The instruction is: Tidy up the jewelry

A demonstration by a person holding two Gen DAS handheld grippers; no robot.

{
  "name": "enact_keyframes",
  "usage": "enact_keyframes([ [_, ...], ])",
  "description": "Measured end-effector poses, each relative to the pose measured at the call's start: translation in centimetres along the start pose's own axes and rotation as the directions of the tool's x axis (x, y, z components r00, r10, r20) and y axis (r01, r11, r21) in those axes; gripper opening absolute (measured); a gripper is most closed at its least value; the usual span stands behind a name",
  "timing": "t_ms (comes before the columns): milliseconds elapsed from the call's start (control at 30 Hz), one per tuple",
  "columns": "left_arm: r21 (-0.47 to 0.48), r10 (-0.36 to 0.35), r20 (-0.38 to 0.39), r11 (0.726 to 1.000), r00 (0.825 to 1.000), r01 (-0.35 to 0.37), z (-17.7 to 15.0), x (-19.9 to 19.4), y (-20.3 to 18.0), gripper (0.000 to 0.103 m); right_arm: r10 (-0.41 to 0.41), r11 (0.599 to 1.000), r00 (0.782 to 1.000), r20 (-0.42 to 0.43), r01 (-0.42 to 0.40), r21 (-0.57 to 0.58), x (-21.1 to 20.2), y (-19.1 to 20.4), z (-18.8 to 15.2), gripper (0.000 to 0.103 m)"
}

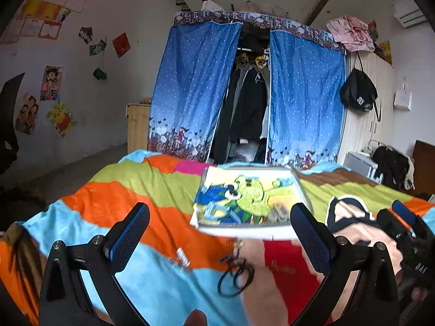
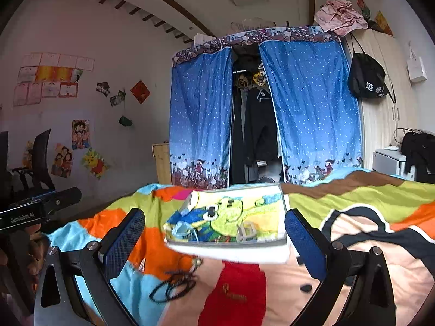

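- My left gripper and right gripper both gape wide, holding nothing
- Clear box sits on the blanket
- Black cord lies just before the box, untouched

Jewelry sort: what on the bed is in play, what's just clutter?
In play:
- clear box with cartoon picture
- black cord loops
- small metallic piece
- red pouch

Clutter:
- colourful blanket
- blue wardrobe curtains
- black bag
- wall posters
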State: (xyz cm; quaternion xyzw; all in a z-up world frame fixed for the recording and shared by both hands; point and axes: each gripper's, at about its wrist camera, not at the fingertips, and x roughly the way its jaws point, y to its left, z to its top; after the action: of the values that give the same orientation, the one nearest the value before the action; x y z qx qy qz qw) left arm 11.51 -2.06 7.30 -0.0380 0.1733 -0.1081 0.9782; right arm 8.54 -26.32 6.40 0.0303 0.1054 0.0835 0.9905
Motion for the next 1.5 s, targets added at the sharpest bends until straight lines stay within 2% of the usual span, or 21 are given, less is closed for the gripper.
enact_keyframes([
  [233,-0.02,0.019,-0.108,1.0,0.994,-0.021,-4.2,-3.4,1.6,0.101,0.005,1.0,0.996,-0.085,-0.003,0.027,-3.1,1.8,-2.7,0.103],
  [367,-0.027,0.042,-0.167,0.999,0.985,-0.047,-6.3,-3.7,2.2,0.101,0.019,1.0,0.985,-0.171,-0.018,0.008,-3.4,3.1,-4.5,0.103],
  [567,-0.02,0.064,-0.306,0.997,0.95,-0.074,-8.8,-2.5,2.6,0.101,0.021,1.0,0.958,-0.286,-0.022,-0.002,-2.6,3.9,-6.9,0.103],
  [667,0.0,0.059,-0.362,0.998,0.93,-0.063,-9.3,-1.3,2.4,0.101,0.016,1.0,0.944,-0.331,-0.015,0.006,-1.7,3.8,-7.4,0.103],
  [767,0.011,0.043,-0.418,0.999,0.907,-0.043,-9.9,-0.1,2.3,0.101,0.021,0.999,0.921,-0.39,-0.007,0.037,-0.5,3.2,-8.0,0.103],
  [933,-0.007,0.011,-0.514,1.0,0.858,-0.017,-10.7,2.9,2.9,0.101,0.071,0.989,0.859,-0.508,0.007,0.149,2.0,1.0,-9.0,0.103],
  [1067,-0.041,-0.031,-0.55,0.999,0.834,0.01,-10.7,5.2,3.2,0.101,0.123,0.974,0.821,-0.557,0.008,0.227,4.3,-1.3,-9.3,0.103],
  [1133,-0.036,-0.041,-0.556,0.999,0.83,0.025,-10.7,6.6,3.0,0.101,0.141,0.968,0.797,-0.587,0.013,0.251,6.0,-2.5,-9.5,0.103],
  [1233,-0.025,-0.065,-0.551,0.998,0.832,0.062,-10.4,9.0,2.4,0.101,0.154,0.965,0.778,-0.609,0.014,0.263,8.2,-3.9,-9.6,0.103],
  [1500,0.015,-0.139,-0.537,0.985,0.832,0.174,-10.9,15.9,0.3,0.101,0.165,0.963,0.743,-0.649,0.021,0.269,13.4,-6.7,-10.6,0.103],
])
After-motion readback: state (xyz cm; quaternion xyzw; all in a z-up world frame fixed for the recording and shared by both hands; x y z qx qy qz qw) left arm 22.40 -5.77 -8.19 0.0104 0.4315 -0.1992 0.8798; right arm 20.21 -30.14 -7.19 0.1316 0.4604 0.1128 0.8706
